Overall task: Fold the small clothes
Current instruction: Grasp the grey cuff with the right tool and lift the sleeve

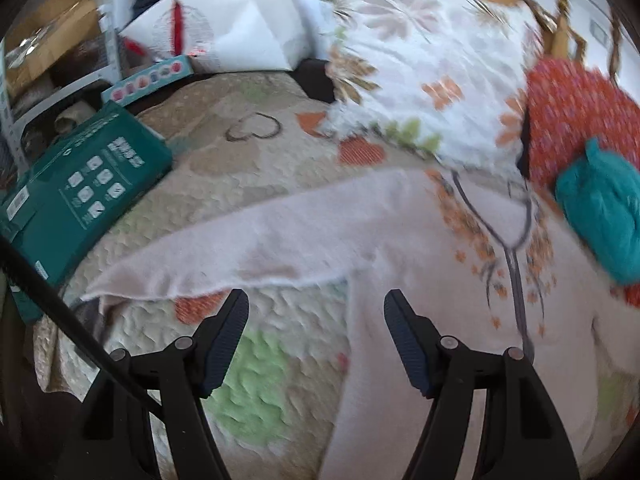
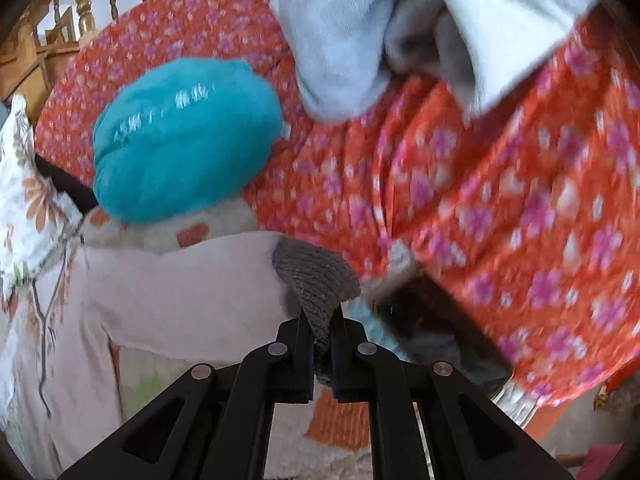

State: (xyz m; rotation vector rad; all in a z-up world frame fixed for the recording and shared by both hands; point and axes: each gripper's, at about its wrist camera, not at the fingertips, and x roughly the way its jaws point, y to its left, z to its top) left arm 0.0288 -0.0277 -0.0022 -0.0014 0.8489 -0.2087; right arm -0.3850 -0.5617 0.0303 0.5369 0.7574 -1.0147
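My right claw [image 2: 320, 330] is pinched tight on the grey cuff [image 2: 316, 280] at the end of a sleeve of the pale pink top [image 1: 420, 264]. The top lies spread on the bumpy quilt [image 1: 280, 360], just by the red flowery pillow [image 2: 480, 200] and the blue bundle [image 2: 180, 140]. My left claw [image 1: 316, 344] is wide apart above the top's other sleeve, holding nothing.

Bright daylight; motion blur; dark fisheye edges.
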